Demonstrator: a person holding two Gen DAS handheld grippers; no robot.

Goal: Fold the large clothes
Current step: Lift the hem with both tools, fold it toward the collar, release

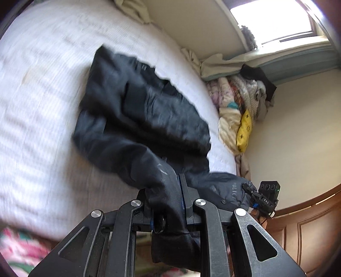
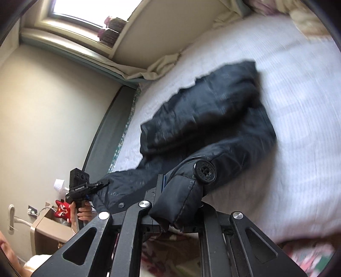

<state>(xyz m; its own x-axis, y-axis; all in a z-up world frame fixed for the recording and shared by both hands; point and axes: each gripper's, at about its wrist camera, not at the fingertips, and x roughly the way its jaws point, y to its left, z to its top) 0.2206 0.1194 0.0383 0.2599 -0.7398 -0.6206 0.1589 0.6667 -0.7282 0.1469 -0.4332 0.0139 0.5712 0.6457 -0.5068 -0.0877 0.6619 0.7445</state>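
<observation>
I have each gripper, left [image 1: 168, 204] and right [image 2: 177, 202], clenched on the jacket [image 1: 145, 110] hem at frame bottom. That lets me carry this edge over the bed [image 1: 42, 106] for a fold.

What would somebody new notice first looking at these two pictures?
A dark padded jacket sprawls across the white bedspread, its near edge lifted off the bed. Both claws are clamped on that edge: the left claw grips a fold of fabric, and the right claw pinches a piece beside a big black button. Behind, a heap of bedding sits under the bright window.
</observation>
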